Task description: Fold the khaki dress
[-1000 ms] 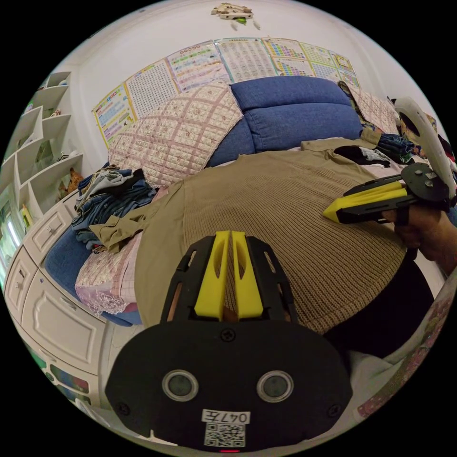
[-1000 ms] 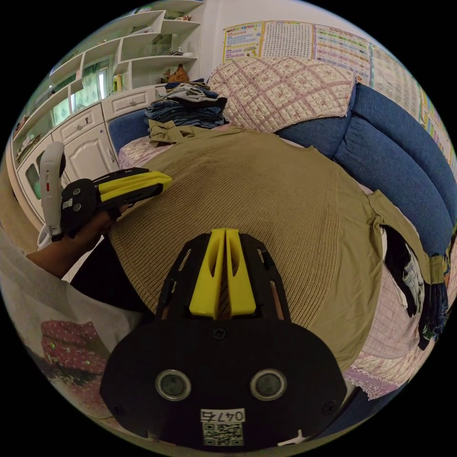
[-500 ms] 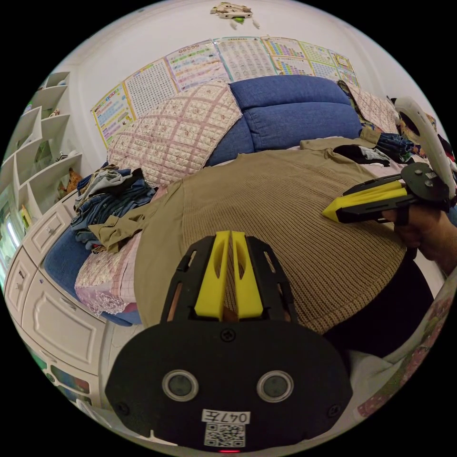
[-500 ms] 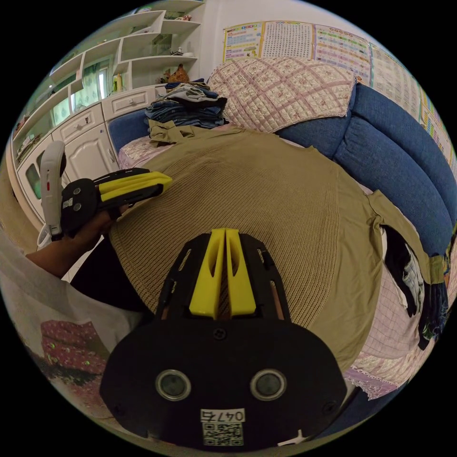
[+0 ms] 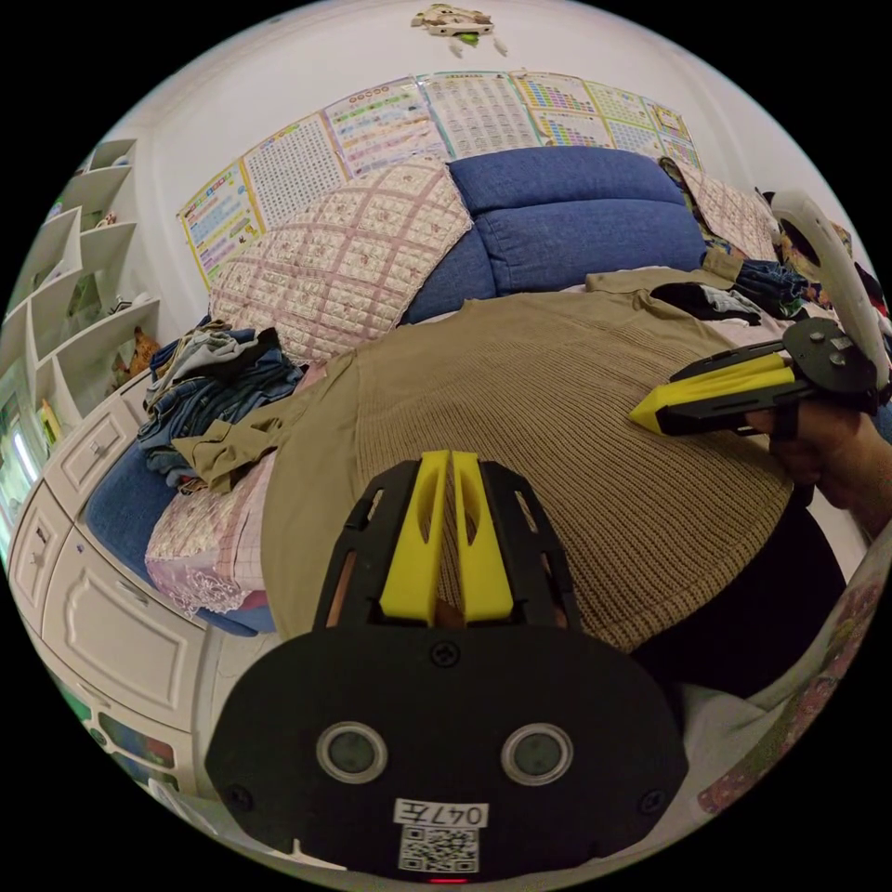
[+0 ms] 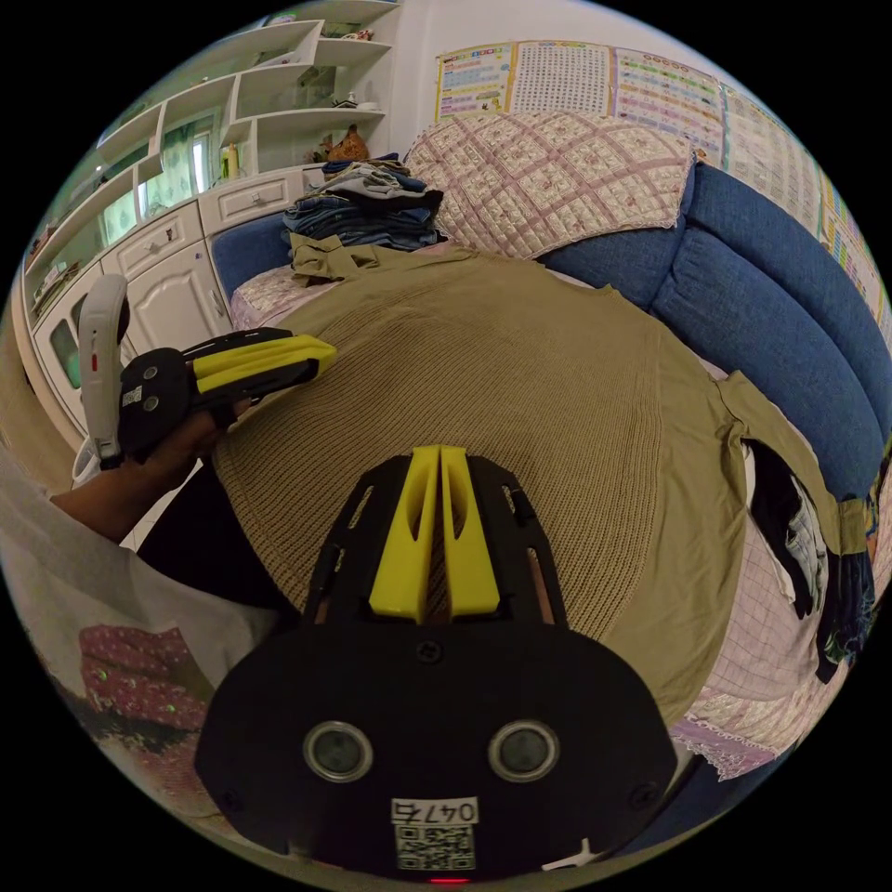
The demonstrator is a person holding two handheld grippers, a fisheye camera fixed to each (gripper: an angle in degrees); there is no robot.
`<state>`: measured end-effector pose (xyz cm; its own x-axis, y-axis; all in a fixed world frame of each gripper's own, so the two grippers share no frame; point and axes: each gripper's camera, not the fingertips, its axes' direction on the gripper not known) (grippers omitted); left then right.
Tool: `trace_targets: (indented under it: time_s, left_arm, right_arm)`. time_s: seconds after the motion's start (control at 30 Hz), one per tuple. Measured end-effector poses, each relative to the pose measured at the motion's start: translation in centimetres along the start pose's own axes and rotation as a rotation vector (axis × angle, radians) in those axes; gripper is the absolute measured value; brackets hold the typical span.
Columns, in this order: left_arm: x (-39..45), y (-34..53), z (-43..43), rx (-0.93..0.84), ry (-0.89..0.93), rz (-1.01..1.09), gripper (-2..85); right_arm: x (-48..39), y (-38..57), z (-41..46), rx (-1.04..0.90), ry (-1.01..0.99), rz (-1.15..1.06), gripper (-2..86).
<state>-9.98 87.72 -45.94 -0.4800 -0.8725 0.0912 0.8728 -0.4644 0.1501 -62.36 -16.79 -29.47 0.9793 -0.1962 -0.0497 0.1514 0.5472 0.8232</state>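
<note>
The khaki dress (image 5: pixel 557 409) lies spread flat on the blue sofa (image 5: pixel 576 209), right in front of both of your claws. Its long way runs side to side across you. One sleeve (image 5: pixel 232 446) reaches toward the pile of jeans (image 5: pixel 218 372), and the other end goes toward the dark clothes (image 6: pixel 790 530) on your right.

Your left claw (image 5: pixel 449 462) is closed and points over the knitted part, near the edge closest to you. It looks like nothing is pinched in it. Your right claw (image 6: pixel 439 457) is closed too, just above the same near edge, also with nothing in it as far as I can tell.

Both claws sit about the same way from the dress. The left one is nearer the sleeve by the jeans. The right one is nearer the other side. You would likely need to open the claws first to grab the near edge.
</note>
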Motion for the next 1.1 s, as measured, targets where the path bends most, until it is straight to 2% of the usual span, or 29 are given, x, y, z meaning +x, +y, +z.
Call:
trace_targets:
  time_s: [1.1]
  left_arm:
    - [1.8,1.1,0.4,-0.004,0.003,-0.001,-0.7]
  right_arm:
    - [-0.1,1.2,-0.4,0.0,0.0,0.0,-1.3]
